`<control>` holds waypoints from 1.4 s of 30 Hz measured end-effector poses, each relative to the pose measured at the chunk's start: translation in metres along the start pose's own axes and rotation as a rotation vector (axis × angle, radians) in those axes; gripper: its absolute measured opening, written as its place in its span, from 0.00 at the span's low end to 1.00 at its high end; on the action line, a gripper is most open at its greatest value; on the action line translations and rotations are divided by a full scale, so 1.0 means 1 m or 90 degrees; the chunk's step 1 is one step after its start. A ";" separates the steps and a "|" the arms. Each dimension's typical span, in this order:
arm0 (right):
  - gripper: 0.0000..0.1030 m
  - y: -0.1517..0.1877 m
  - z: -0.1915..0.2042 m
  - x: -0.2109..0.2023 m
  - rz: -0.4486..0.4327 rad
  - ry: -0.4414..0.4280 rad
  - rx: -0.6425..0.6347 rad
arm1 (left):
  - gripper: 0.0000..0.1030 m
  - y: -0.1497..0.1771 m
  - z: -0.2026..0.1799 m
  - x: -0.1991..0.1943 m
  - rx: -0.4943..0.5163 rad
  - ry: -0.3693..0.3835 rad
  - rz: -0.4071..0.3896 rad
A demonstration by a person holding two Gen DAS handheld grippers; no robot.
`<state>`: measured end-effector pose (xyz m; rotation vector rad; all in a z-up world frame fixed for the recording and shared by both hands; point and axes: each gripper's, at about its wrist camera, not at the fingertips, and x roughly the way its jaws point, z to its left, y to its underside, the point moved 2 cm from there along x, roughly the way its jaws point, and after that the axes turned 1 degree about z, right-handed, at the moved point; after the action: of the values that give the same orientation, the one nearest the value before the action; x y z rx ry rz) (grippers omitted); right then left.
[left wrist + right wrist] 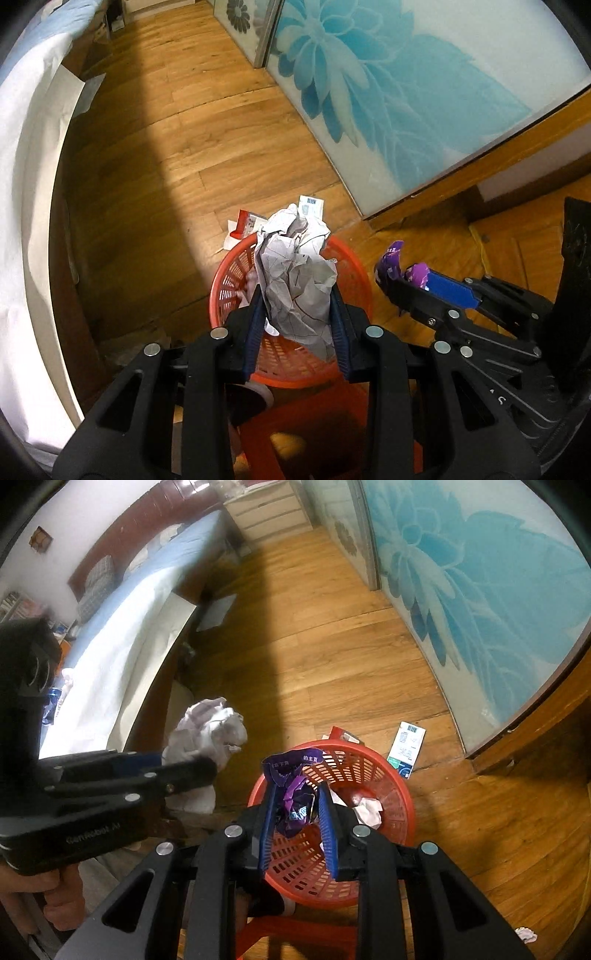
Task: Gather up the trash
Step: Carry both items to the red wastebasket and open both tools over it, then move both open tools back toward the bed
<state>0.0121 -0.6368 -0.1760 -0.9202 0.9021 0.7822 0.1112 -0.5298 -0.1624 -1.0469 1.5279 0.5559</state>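
1. The left gripper (pixel 297 295) is clamped on a crumpled paper wad (pixel 295 273), whose creased grey-white bulk bulges up past the fingertips, long axis running forward along the jaws.
2. The right gripper (pixel 297 805) pinches a purple foil wrapper (pixel 295 794); its torn, glossy top curls ahead of the fingertips, long axis also along the jaws.
3. Below both sets of jaws stands a round red slatted plastic basket (pixel 354 284).
4. Only the right wrist view shows the balled tissue (pixel 369 808) inside the basket, just right of its jaws, and a flat white-and-teal carton (pixel 406 749) on the floor beyond the rim.
5. Only the left wrist view shows the red-and-white packet (pixel 248 223) clearly, ahead-left of its jaws.
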 end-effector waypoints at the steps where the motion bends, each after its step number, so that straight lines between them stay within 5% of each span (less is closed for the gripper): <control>1: 0.25 0.000 0.000 0.000 0.000 -0.001 0.004 | 0.34 0.001 0.001 0.000 -0.003 0.000 0.002; 5: 0.35 0.001 -0.005 -0.004 -0.005 0.007 0.011 | 0.48 0.003 -0.003 0.003 -0.002 -0.005 0.013; 17: 0.48 0.002 0.000 -0.012 -0.026 0.034 0.011 | 0.49 0.004 0.005 -0.010 -0.014 -0.016 -0.021; 20: 0.48 -0.003 0.009 -0.020 -0.040 0.033 0.004 | 0.49 0.002 0.014 -0.036 -0.034 -0.024 -0.077; 25: 0.49 -0.021 0.042 -0.042 -0.088 0.006 -0.019 | 0.49 0.013 0.050 -0.134 -0.063 -0.066 -0.268; 29: 0.49 -0.040 0.098 -0.055 -0.120 -0.028 -0.073 | 0.49 0.057 0.102 -0.223 -0.108 -0.121 -0.429; 32: 0.50 -0.048 0.153 -0.060 -0.140 -0.065 -0.123 | 0.49 0.101 0.155 -0.263 -0.179 -0.156 -0.492; 37: 0.51 -0.044 0.246 -0.055 -0.139 -0.133 -0.184 | 0.51 0.168 0.248 -0.274 -0.313 -0.185 -0.527; 42: 0.51 -0.028 0.316 -0.046 -0.123 -0.171 -0.231 | 0.52 0.181 0.337 -0.248 -0.436 -0.140 -0.492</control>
<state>0.1116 -0.3719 -0.0262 -1.1681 0.4345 0.8918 0.1246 -0.0896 -0.0448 -1.8995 0.6297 0.6148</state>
